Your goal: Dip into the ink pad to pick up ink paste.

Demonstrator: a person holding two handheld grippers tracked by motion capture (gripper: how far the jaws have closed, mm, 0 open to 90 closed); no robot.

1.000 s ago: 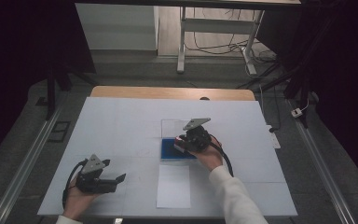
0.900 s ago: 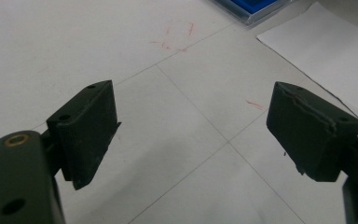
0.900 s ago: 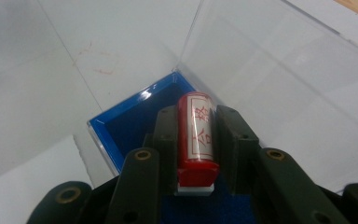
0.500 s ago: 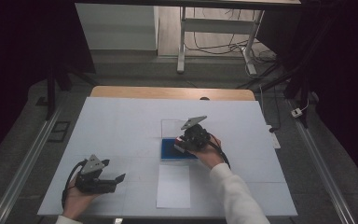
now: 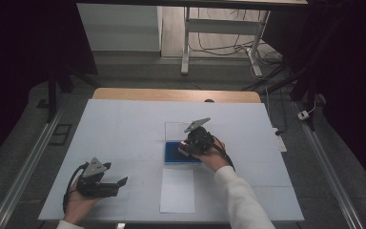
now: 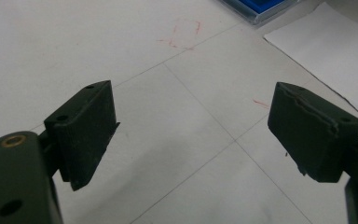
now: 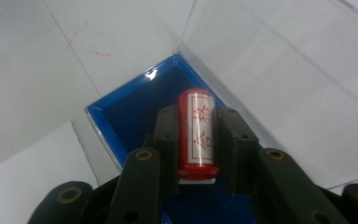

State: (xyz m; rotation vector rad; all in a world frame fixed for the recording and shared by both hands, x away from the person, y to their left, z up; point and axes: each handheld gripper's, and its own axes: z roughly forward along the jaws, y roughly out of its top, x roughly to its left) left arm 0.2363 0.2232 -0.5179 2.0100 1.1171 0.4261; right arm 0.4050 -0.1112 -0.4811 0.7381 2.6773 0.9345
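Note:
My right gripper (image 5: 187,147) (image 7: 196,119) is shut on a red cylindrical stamp (image 7: 196,135) with a white face and red characters. It holds the stamp just over a blue ink pad (image 5: 173,153) (image 7: 126,116) in a clear plastic case, whose lid (image 5: 176,130) (image 7: 270,60) stands open behind it. Whether the stamp touches the pad I cannot tell. My left gripper (image 5: 119,183) (image 6: 191,135) rests at the table's front left, open, with nothing between its jaws.
A white sheet of paper (image 5: 177,190) (image 6: 326,51) (image 7: 23,177) lies in front of the ink pad near the table's front edge. The white table (image 5: 124,124) carries faint red pen marks (image 6: 184,35). Metal frames and cables stand beyond the far edge.

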